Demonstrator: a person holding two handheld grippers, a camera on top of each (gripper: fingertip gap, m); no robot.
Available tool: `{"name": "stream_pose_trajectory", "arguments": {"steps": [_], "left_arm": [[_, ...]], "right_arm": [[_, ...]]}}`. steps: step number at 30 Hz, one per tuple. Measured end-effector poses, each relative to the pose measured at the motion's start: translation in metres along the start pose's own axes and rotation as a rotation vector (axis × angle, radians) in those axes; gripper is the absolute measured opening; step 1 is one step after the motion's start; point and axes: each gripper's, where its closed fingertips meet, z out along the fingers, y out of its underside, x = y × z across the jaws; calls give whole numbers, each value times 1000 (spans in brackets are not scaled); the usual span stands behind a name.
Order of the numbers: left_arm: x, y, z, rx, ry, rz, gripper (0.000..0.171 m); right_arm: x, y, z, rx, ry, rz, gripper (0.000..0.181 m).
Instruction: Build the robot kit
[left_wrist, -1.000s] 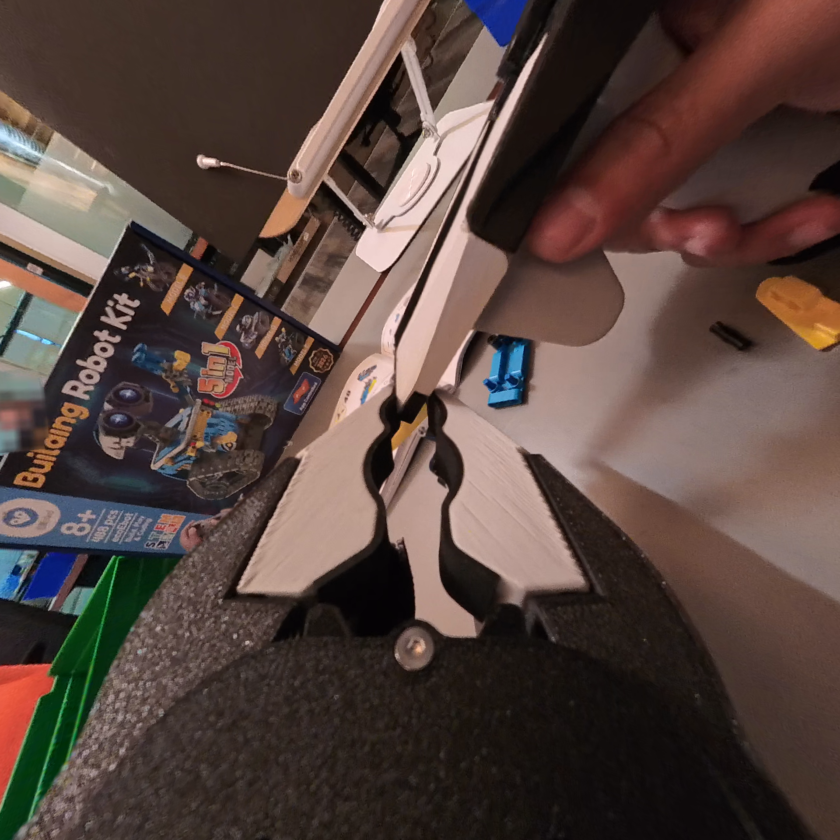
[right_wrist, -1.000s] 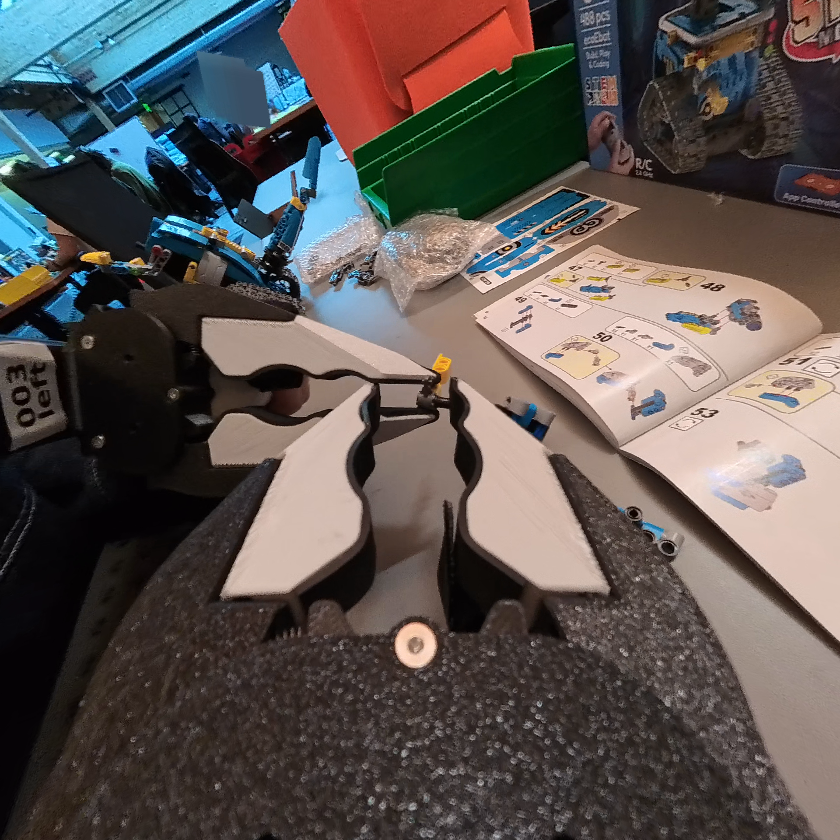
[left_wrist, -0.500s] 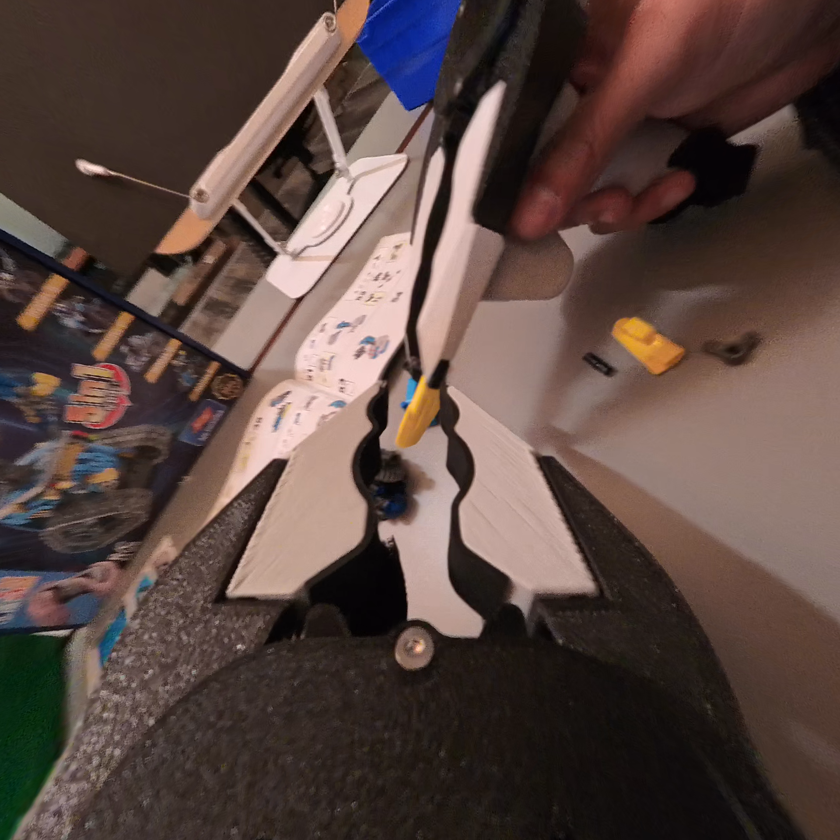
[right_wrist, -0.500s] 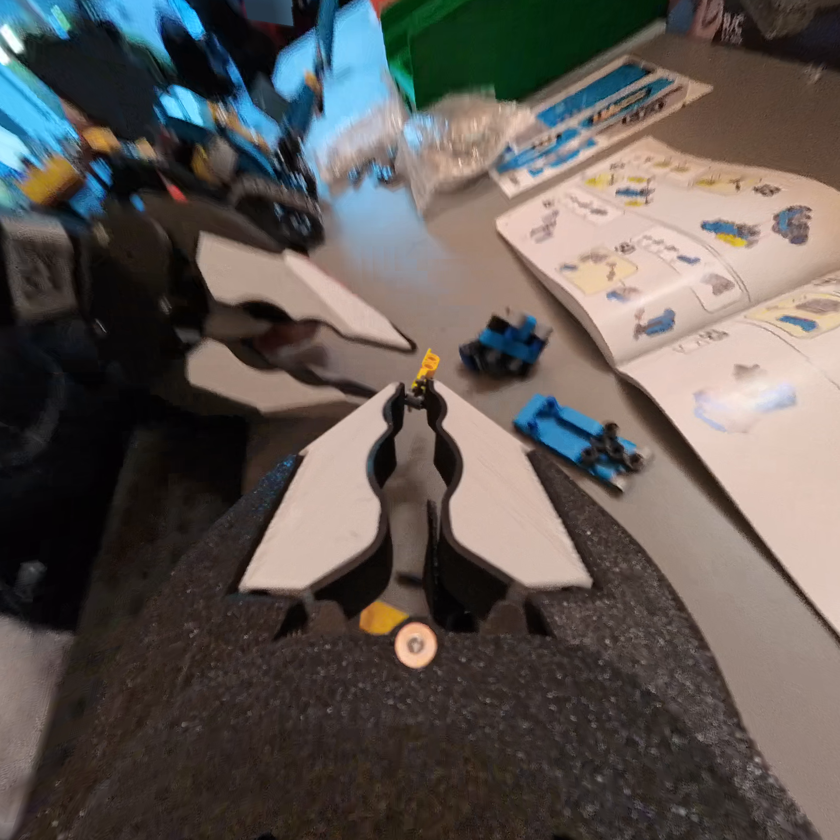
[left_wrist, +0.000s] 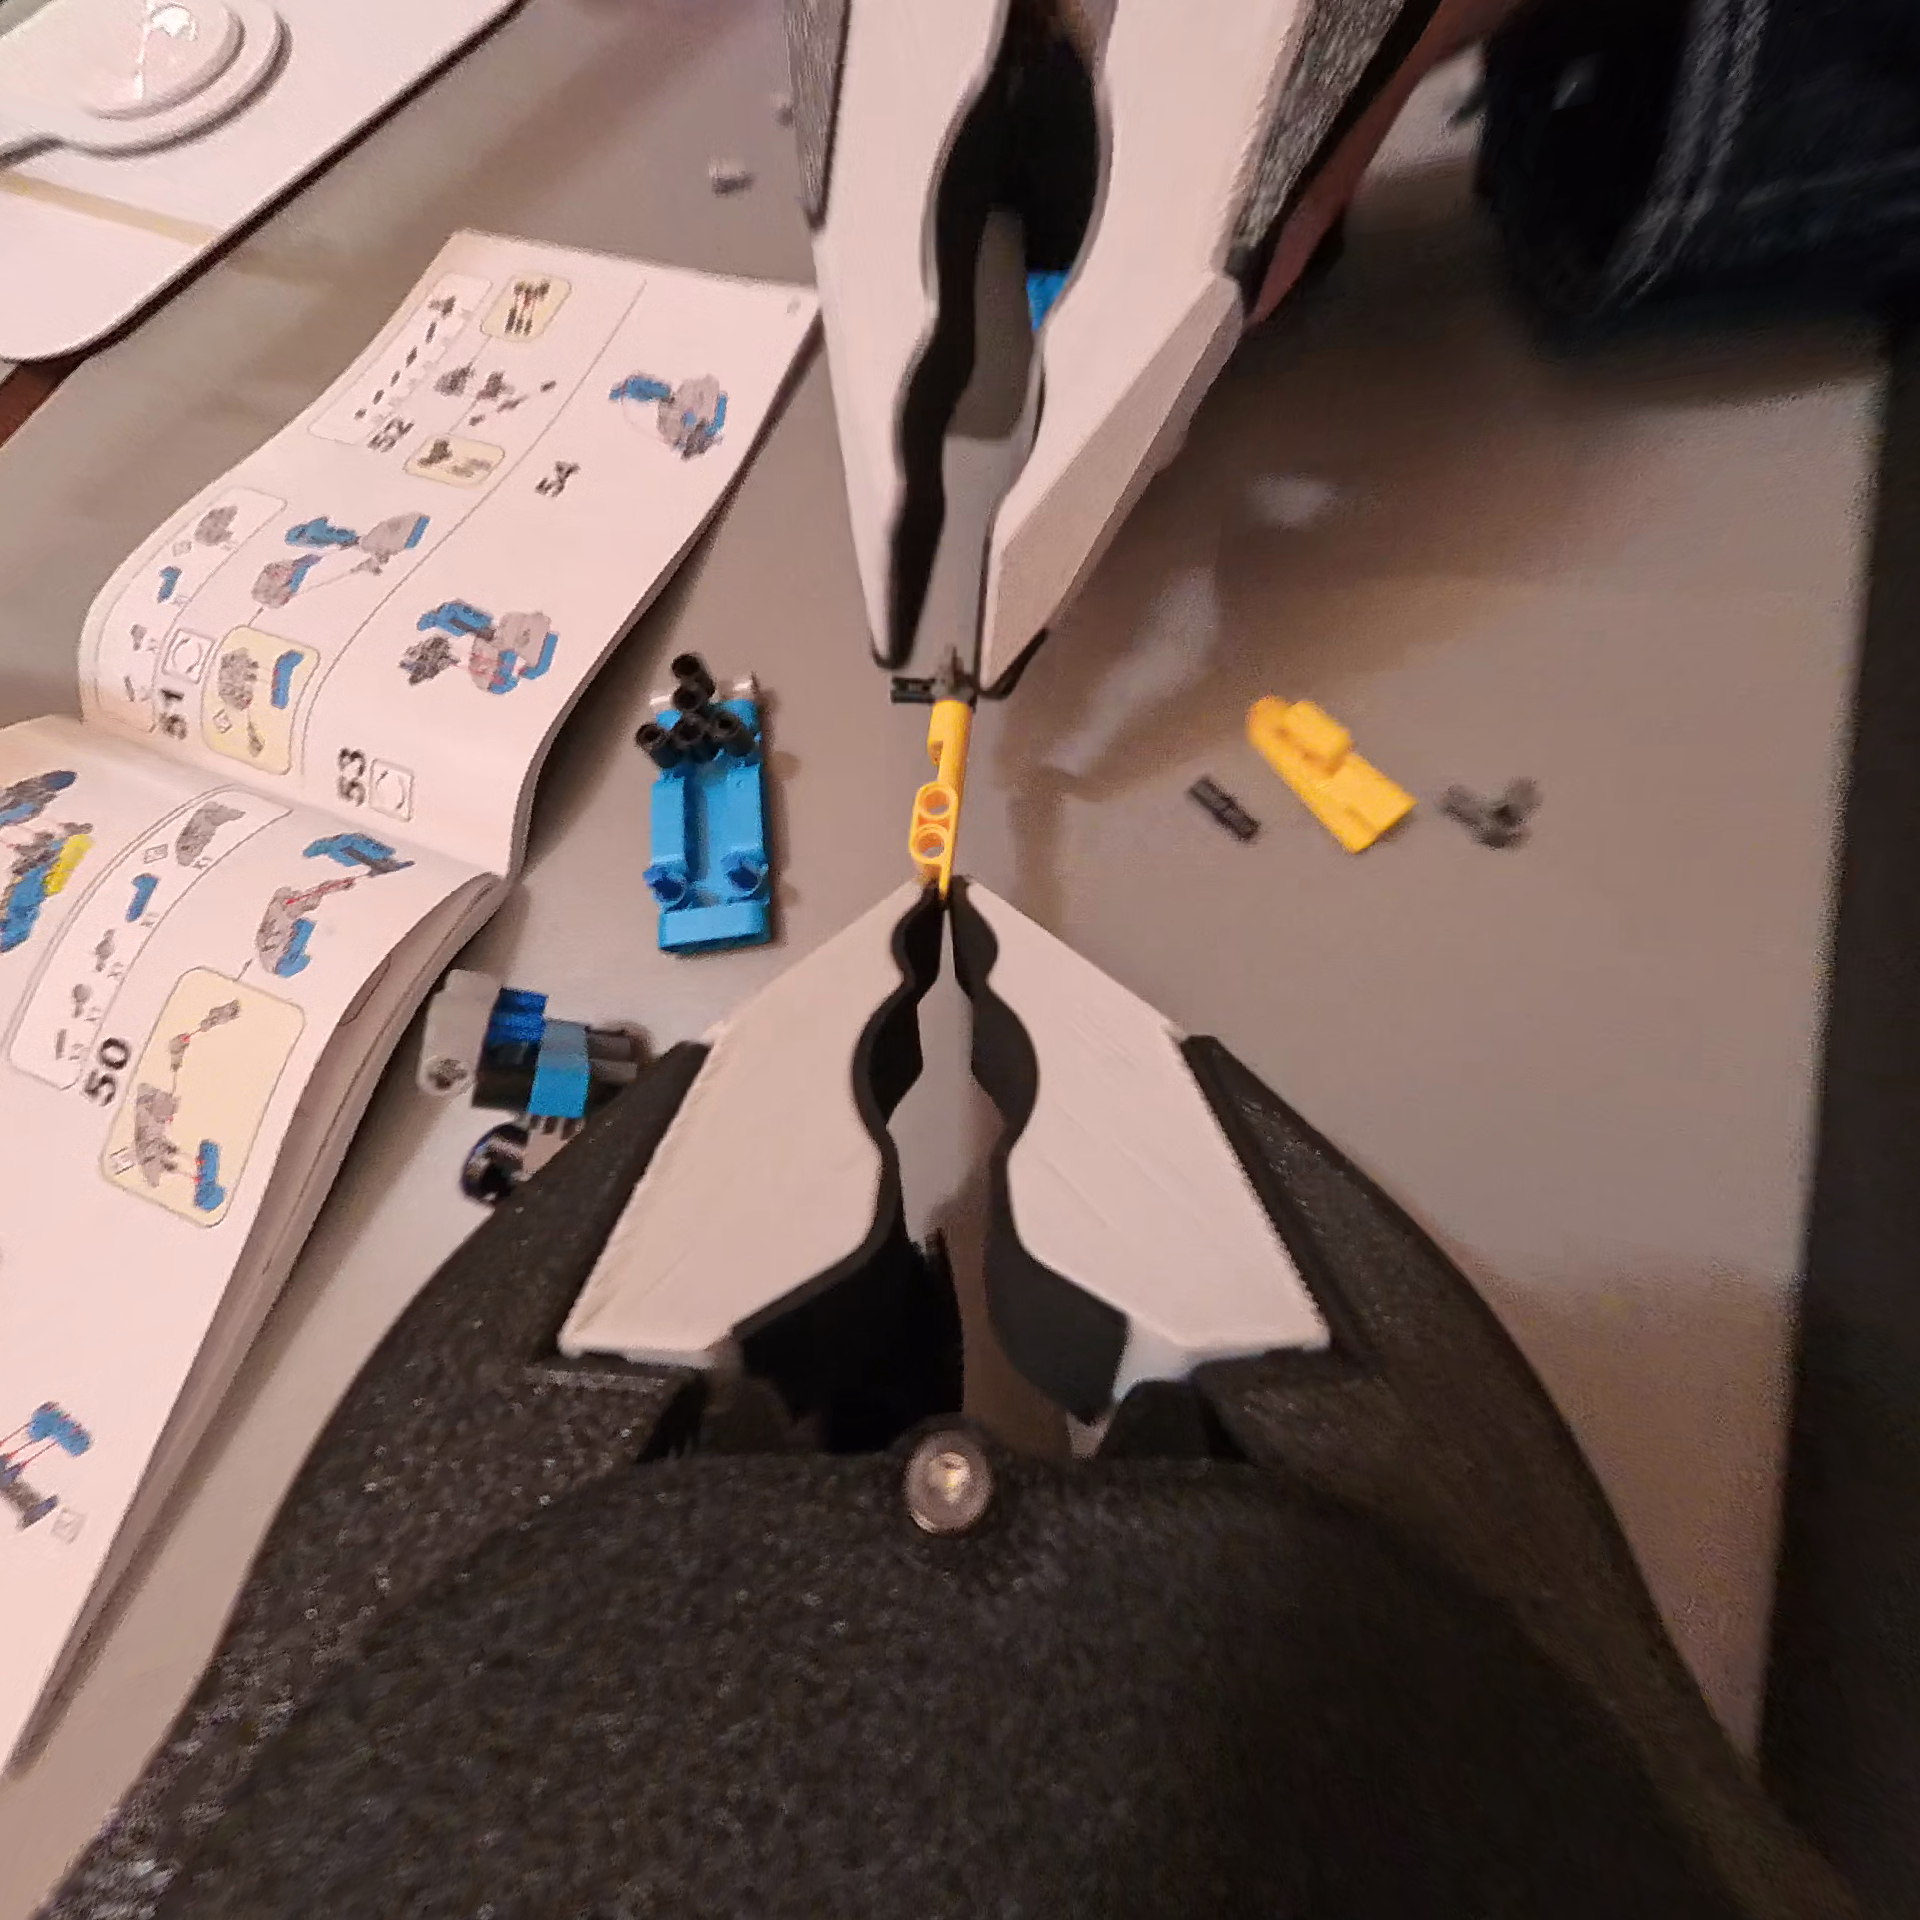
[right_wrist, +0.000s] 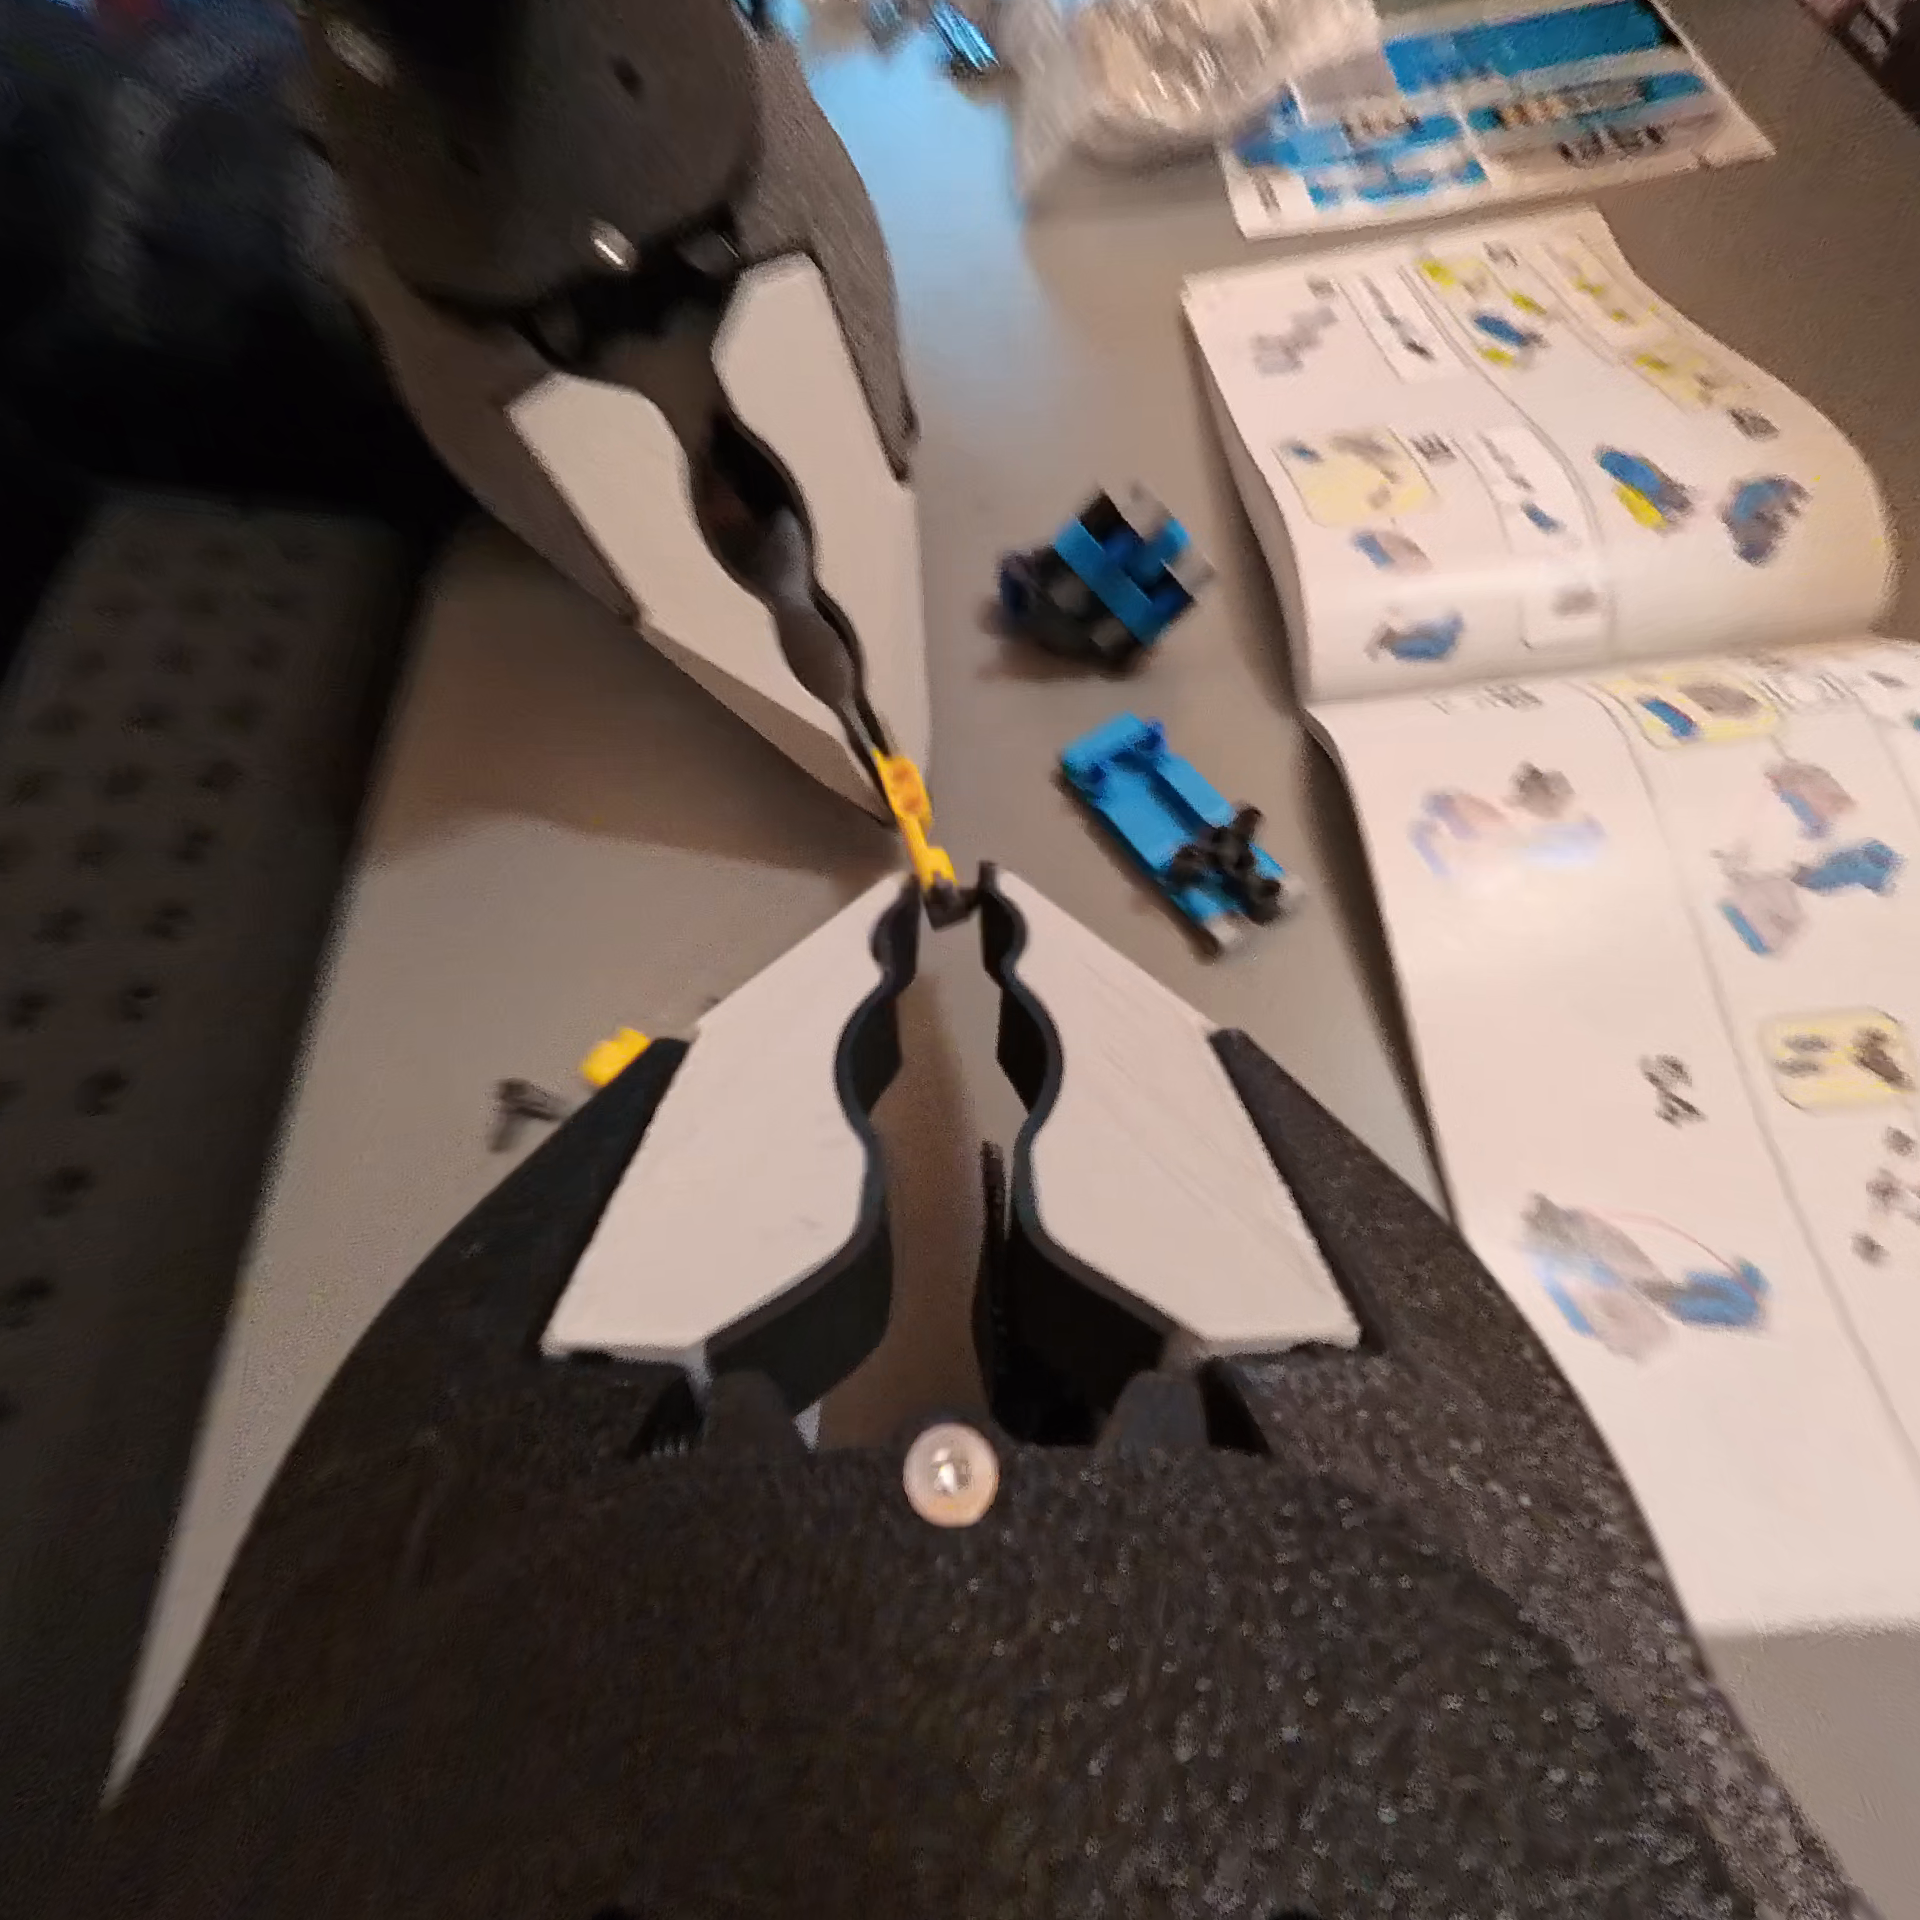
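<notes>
My left gripper (left_wrist: 940, 891) is shut on the near end of a small yellow beam with holes (left_wrist: 938, 800), held above the grey table (left_wrist: 1351, 1091). My right gripper (left_wrist: 940, 677) comes in from the top, tip to tip with the left. It is shut on a black pin (left_wrist: 925, 686) stuck in the beam's far end. In the right wrist view my right gripper (right_wrist: 951, 896) pinches the black pin (right_wrist: 948, 902). The yellow beam (right_wrist: 906, 816) runs from it into the left gripper's tips (right_wrist: 891, 792).
A blue plate with black pins (left_wrist: 707, 831) and a small blue, black and grey assembly (left_wrist: 530, 1060) lie left of the grippers. An open instruction booklet (left_wrist: 312, 623) lies beyond them. A yellow part (left_wrist: 1325, 784), a black pin (left_wrist: 1224, 808) and a grey connector (left_wrist: 1496, 810) lie to the right.
Half a second ago the beam hung from my right gripper between the left's open fingers. The left fingers have shut on it. Both grippers have turned down towards the table.
</notes>
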Motion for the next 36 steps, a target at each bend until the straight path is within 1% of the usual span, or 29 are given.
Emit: {"name": "stream_pose_trajectory", "arguments": {"steps": [2,4,6,8,12,14,16,17,18,21,25,27,28,30,31,36], "left_arm": [[-6,9,4,-53,-37,36,1],[-7,12,7,-77,-41,48,1],[-8,12,8,-75,-34,35,1],[-8,13,7,-79,-14,14,1],[-11,17,2,-77,0,-39,1],[-12,18,1,-74,4,-58,1],[-14,16,0,-66,0,-73,1],[-13,15,1,-66,12,-86,1],[-13,13,3,-68,11,-99,1],[-13,11,10,-91,-16,-86,1],[-15,5,19,-115,-42,-60,1],[-18,3,22,-119,-59,-61,1],[-19,2,23,-118,-63,-60,1],[-19,2,24,-118,-61,-77,1],[-20,1,24,-116,-61,-89,1],[-24,0,26,-117,-74,-115,1]], "right_arm": [[17,12,0,-80,78,-25,29],[30,13,-3,-114,115,-56,40],[38,9,-4,-124,110,-88,48],[42,2,-1,-112,91,-121,62],[40,-1,10,-143,15,-186,68],[45,3,12,-187,5,-177,70],[43,12,14,-235,-30,-153,75],[42,15,15,-242,-29,-155,74],[40,16,15,-237,-25,-160,68],[36,9,10,-184,22,-166,63],[23,10,3,-145,41,-75,52],[28,19,0,-158,112,-62,39],[27,21,-2,-153,125,-59,33],[28,17,-3,-108,143,-48,19],[28,15,-3,-92,142,-42,16],[31,25,4,-151,143,-34,22]]}}
